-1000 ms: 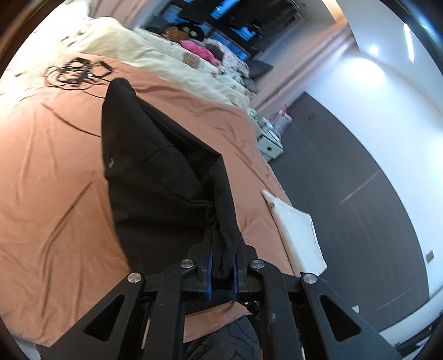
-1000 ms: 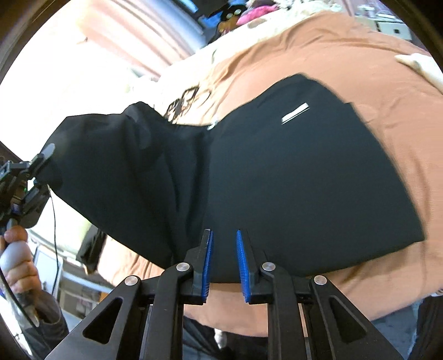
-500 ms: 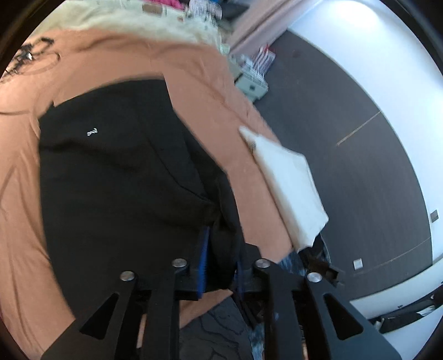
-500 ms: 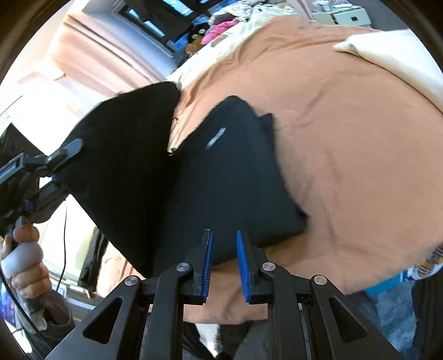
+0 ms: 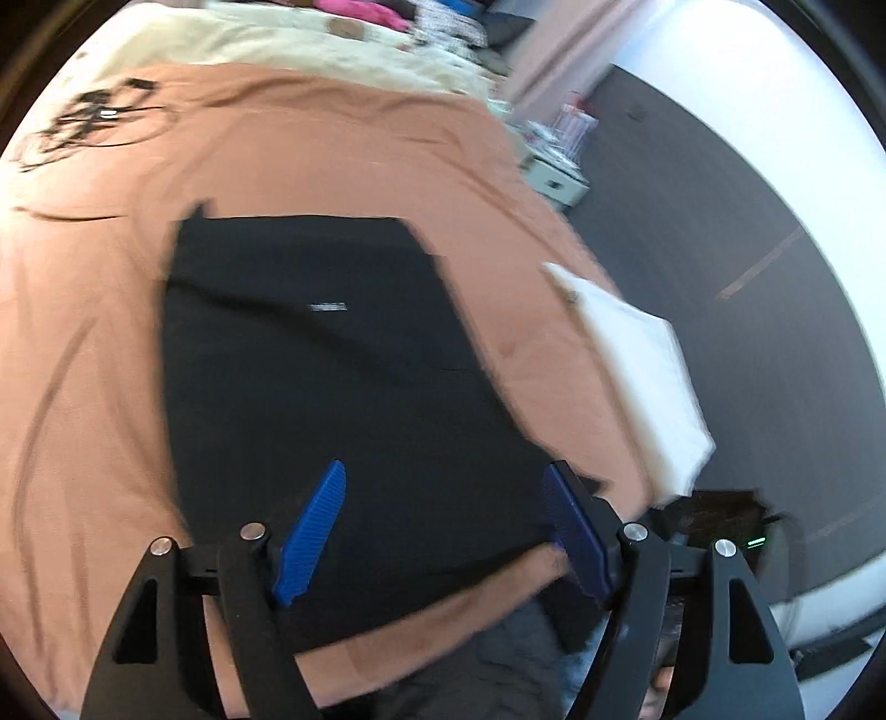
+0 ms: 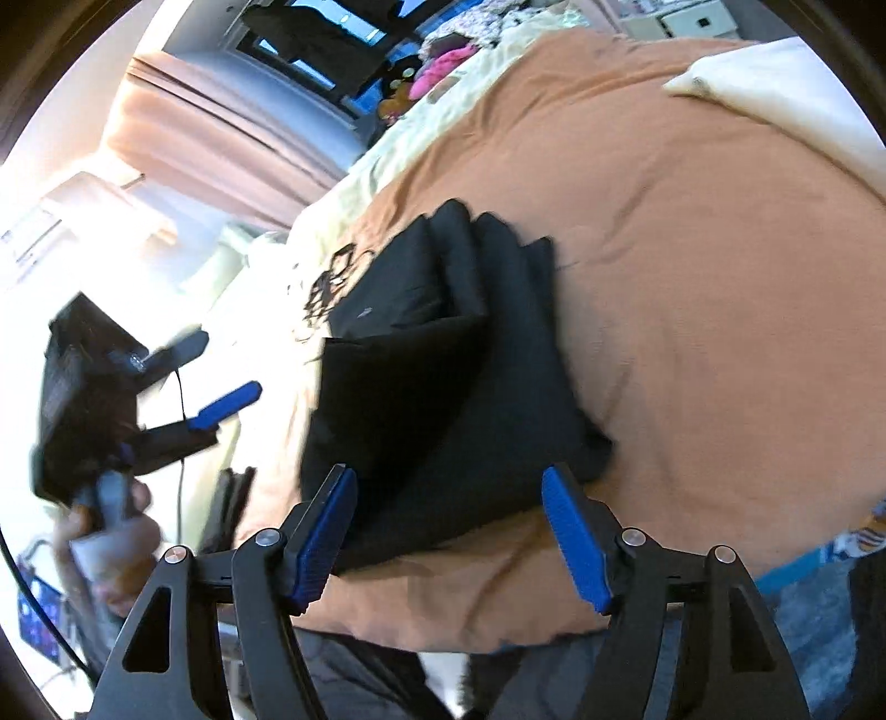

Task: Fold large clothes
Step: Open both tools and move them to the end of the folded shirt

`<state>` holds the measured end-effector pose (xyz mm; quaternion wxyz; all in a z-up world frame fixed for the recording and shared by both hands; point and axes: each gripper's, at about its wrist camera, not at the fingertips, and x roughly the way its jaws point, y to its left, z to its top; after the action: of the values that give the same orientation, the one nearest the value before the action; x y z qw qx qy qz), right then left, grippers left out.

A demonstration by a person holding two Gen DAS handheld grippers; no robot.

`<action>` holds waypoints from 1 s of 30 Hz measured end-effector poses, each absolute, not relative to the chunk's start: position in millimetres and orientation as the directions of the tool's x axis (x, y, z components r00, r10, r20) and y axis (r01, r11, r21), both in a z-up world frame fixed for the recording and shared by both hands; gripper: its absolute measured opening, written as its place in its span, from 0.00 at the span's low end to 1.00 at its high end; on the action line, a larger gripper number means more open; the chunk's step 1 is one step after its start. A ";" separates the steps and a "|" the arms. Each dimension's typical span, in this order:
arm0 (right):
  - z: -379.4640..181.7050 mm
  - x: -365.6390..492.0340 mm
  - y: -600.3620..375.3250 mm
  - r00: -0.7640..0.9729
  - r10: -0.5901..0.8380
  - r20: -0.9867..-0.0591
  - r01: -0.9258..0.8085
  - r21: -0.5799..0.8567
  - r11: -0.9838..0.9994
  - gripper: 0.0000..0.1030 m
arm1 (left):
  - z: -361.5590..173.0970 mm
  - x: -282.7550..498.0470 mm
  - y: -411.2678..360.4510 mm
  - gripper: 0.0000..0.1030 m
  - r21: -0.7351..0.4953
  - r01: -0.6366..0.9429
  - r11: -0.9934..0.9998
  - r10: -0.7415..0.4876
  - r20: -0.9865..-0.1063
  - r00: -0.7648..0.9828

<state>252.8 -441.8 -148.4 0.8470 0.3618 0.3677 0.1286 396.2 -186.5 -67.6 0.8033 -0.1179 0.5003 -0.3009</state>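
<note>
A black garment [image 5: 343,376] lies folded flat on the orange bed sheet [image 5: 99,343], a small white label on its top. My left gripper [image 5: 446,468] hovers over its near edge. Its jaws are opening, the blue pads [image 5: 315,526] stand wide apart and press on nothing. In the right wrist view the garment [image 6: 443,360] lies in layers on the sheet [image 6: 692,332]. My right gripper [image 6: 449,473] is over its near corner, jaws opening too, the cloth below and free. The left gripper [image 6: 221,371] shows at the left, held by a hand [image 6: 111,531].
A white pillow [image 5: 637,360] lies at the bed's right edge, over dark floor [image 5: 720,221]. A tangle of black cable [image 5: 88,116] sits at the far left of the sheet. A cream blanket [image 5: 277,50] and piled clothes lie beyond. A small drawer unit [image 5: 554,177] stands by the bed.
Both grippers were shut on the black garment with one half lifted. Now both have opened and let go, and that half lies folded over the rest on the bed.
</note>
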 end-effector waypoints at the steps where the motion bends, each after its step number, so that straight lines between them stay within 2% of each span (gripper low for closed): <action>1: -145.1 258.1 -437.6 0.694 0.496 -0.522 0.035 0.712 0.701 0.75 | -72.0 397.3 -176.6 0.72 -0.488 0.346 0.801 -0.590 -0.739 0.326; 3: -138.1 267.3 -429.3 0.697 0.505 -0.509 0.013 0.713 0.701 0.88 | -83.2 400.0 -158.6 0.72 -0.491 0.307 0.815 -0.575 -0.748 0.331; 4: -133.2 272.9 -424.2 0.699 0.506 -0.506 0.002 0.709 0.706 0.90 | -89.7 400.9 -149.9 0.72 -0.492 0.287 0.822 -0.567 -0.754 0.332; 6: -129.1 284.9 -417.8 0.694 0.499 -0.519 0.007 0.698 0.716 0.90 | -101.8 400.3 -130.3 0.72 -0.488 0.246 0.837 -0.546 -0.768 0.333; 11: -133.3 312.5 -410.9 0.667 0.414 -0.619 0.121 0.639 0.760 0.89 | -122.2 396.7 -107.5 0.72 -0.483 0.185 0.856 -0.517 -0.787 0.337; 12: -133.4 314.1 -410.7 0.668 0.397 -0.629 0.135 0.627 0.767 0.80 | -126.9 396.9 -101.4 0.72 -0.481 0.175 0.859 -0.512 -0.792 0.334; 13: -133.6 315.8 -410.8 0.669 0.392 -0.632 0.137 0.623 0.771 0.58 | -130.6 397.1 -100.2 0.72 -0.480 0.168 0.861 -0.508 -0.796 0.330; 14: -134.2 316.7 -411.3 0.666 0.393 -0.634 0.137 0.622 0.771 0.45 | -134.1 397.9 -101.2 0.72 -0.479 0.162 0.863 -0.505 -0.800 0.324; 15: -134.0 315.0 -412.6 0.668 0.398 -0.629 0.136 0.629 0.766 0.25 | -138.5 398.1 -102.6 0.72 -0.479 0.158 0.863 -0.504 -0.803 0.317; 16: -133.3 312.5 -414.6 0.678 0.408 -0.611 0.124 0.642 0.756 0.20 | -141.5 397.7 -102.4 0.72 -0.481 0.156 0.863 -0.505 -0.805 0.311; 19: -127.2 302.1 -414.6 0.703 0.423 -0.571 0.078 0.653 0.753 0.13 | -151.7 394.9 -108.4 0.72 -0.480 0.165 0.862 -0.507 -0.810 0.295; 25: -131.3 276.5 -426.8 0.718 0.439 -0.540 0.067 0.681 0.729 0.12 | -163.4 387.4 -127.4 0.72 -0.472 0.193 0.860 -0.509 -0.818 0.269; 30: -169.5 260.0 -452.0 0.703 0.461 -0.541 0.131 0.736 0.664 0.11 | -169.8 384.1 -141.9 0.72 -0.449 0.219 0.866 -0.495 -0.830 0.256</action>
<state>260.0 -452.0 -169.5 0.8329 0.3975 0.3721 0.0990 384.1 -141.9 -169.8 0.7830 -0.1219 0.5658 -0.2280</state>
